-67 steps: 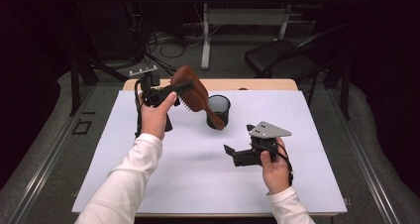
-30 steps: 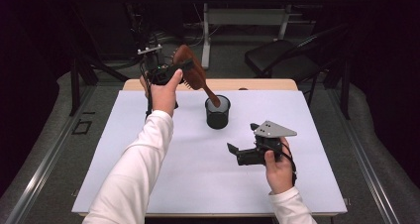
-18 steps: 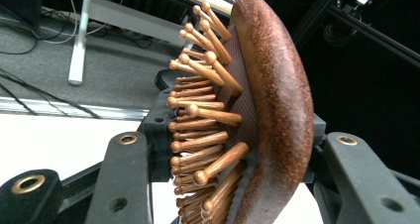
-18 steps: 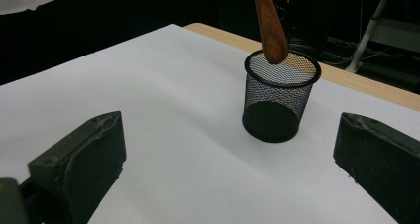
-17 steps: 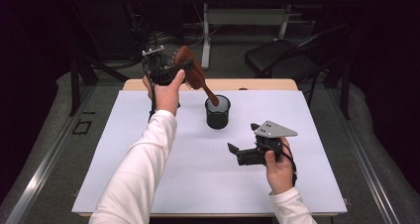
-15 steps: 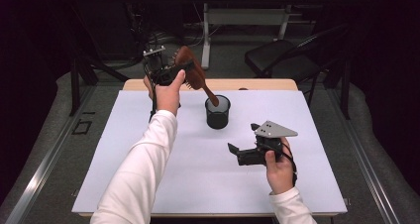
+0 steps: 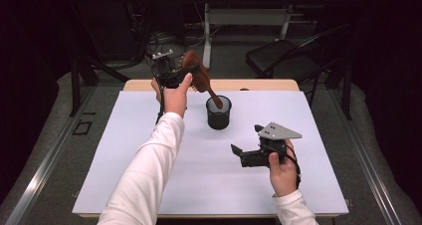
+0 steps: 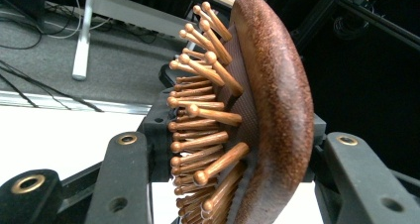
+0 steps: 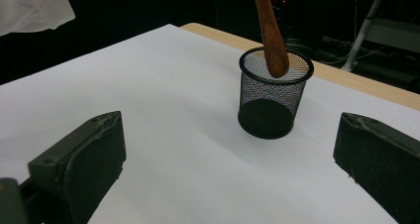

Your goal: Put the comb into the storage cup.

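Note:
A brown wooden hairbrush [image 7: 193, 68] with wooden pins [image 8: 208, 110] hangs tilted over the far part of the table. My left gripper [image 7: 173, 77] is shut on its head, one jaw at the pin side and one at the rounded back [image 8: 282, 100]. The brush handle [image 9: 270, 33] slants down and its tip sits inside the rim of a black mesh cup [image 7: 219, 113], which stands upright on the white sheet [image 9: 275, 95]. My right gripper [image 7: 244, 137] rests low to the right of the cup, jaws open wide and nothing between them [image 9: 230, 164].
The white sheet [image 7: 124, 160] covers a wooden table whose far edge [image 7: 259, 84] shows behind the cup. Beyond it stand a dark folding chair [image 7: 283, 60], a desk frame [image 7: 206, 31] and loose cables on the floor.
The left hand lifted the brush from beside the cup, then moved right and down, so the handle tip now dips into the cup. The right gripper kept still.

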Tool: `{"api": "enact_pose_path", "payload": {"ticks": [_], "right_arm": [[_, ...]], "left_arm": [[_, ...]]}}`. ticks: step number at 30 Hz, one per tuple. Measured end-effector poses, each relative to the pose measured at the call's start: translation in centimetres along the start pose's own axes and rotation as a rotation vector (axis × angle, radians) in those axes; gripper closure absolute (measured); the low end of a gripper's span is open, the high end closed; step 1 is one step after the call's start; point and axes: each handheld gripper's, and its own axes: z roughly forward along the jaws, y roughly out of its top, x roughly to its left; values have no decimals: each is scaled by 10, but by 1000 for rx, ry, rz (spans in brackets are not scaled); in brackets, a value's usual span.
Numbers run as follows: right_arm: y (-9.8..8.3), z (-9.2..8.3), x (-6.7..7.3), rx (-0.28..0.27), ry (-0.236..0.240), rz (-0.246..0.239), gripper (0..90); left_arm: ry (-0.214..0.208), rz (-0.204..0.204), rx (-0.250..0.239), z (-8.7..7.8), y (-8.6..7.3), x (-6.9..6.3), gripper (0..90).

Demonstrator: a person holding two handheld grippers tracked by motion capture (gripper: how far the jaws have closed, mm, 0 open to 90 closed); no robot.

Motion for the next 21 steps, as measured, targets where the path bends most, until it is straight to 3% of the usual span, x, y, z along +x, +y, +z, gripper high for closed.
{"api": "enact_pose_path", "payload": {"ticks": [6,21], "right_arm": [[-1,-2,-1,-3,-8,1,0],[-1,-3,-2,-5,-7,5,0]], "left_arm": [[9,-19,7,6,-8,3,506],[29,-23,29,14,-22,11,505]]}}
